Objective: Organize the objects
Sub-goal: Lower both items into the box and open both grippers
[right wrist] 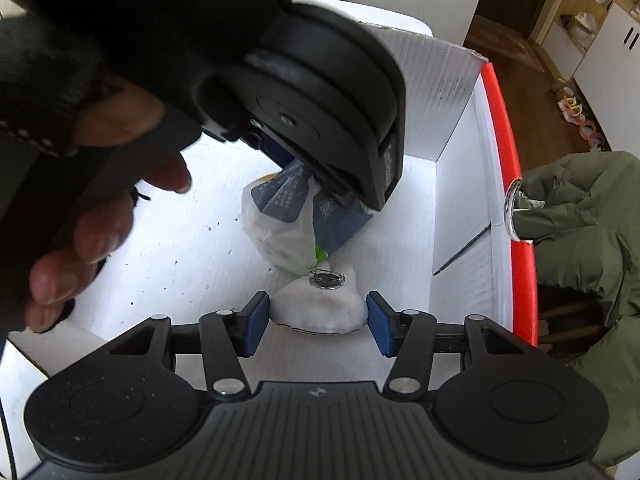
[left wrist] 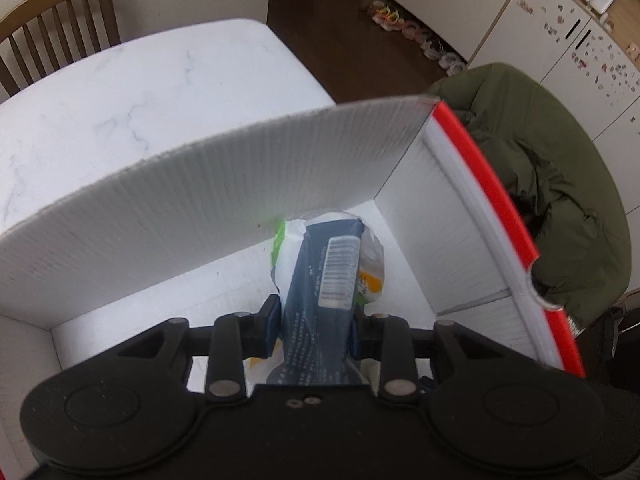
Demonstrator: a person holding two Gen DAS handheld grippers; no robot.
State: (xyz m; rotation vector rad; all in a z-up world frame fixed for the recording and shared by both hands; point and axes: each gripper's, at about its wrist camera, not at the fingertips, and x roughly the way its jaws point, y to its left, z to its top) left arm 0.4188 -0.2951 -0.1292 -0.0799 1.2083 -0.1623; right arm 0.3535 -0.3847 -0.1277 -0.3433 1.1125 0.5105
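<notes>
Black matte plastic filled the foreground of both views: the ribbed housings and round pivot discs of the two tongs. Between the blue pads of the left gripper [left wrist: 314, 330] sat a dark navy glossy packet with a white barcode label [left wrist: 320, 280], clenched firmly and held over the floor of the white corrugated-plastic box with a red rim [left wrist: 500, 184]. Beneath the packet lay a crumpled white plastic bag with green and yellow print [left wrist: 370, 276], mostly hidden by the packet in the left view.

From the right wrist, the left gripper [right wrist: 320, 184] appeared from the side, its fingertips blocked by its own round body, with a bare hand in a dark sleeve [right wrist: 100, 216] around its handle. The bag [right wrist: 280, 236] and packet [right wrist: 340, 220] showed more fully there. The right gripper [right wrist: 316, 322] stood released, its blue pads [right wrist: 256, 322] apart on either side of a soft white fabric bundle with a small metal clip [right wrist: 320, 308] on the box floor; whether a pad touched it I could not tell.

Beyond the box, a white marbled tabletop [left wrist: 140, 100], a slatted wooden chair [left wrist: 60, 28] and a quilted olive-green jacket [left wrist: 560, 184] were visible.
</notes>
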